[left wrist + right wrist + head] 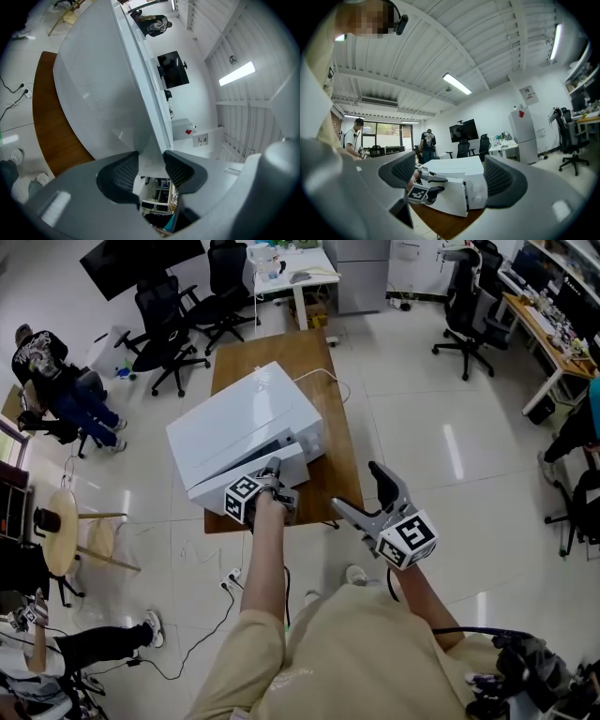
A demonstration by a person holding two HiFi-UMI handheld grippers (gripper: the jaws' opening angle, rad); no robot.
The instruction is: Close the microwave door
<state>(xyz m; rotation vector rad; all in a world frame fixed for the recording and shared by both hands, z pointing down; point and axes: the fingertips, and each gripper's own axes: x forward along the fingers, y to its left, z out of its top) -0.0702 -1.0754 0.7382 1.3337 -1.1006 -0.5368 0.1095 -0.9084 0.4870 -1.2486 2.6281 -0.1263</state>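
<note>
Microwave [246, 423]: white, sitting skewed at the 6 o'clock end of the wooden bench [281, 352], with its front facing roughly 7 o'clock in the head view.
Microwave door [239, 482]: ajar, standing a little off the front. I judge it not yet latched.
Left claw [273, 472]: closed down on the door's free edge. Your left gripper view shows the thin white panel caught between the two pads.
Right claw [357, 489]: jaws wide apart with nothing between them, held clear of the bench at about 4 o'clock from the microwave.
Step in hand: probably swinging the door home.
Risk, pinch: if you keep the pads clamped on the edge all the way in, the inner finger may jam between door and body. The door would then stop short of latching.
Risk, slide: nothing braces the microwave. A hard push toward 1 o'clock could shove it along the bench instead of closing the door.
Risk, slip: the hold is only on a thin edge, so a twist of your wrist may let the panel slip out.
Risk, cable: the white cable [323, 379] loops at 1 o'clock, and a sliding microwave could tug it.
</note>
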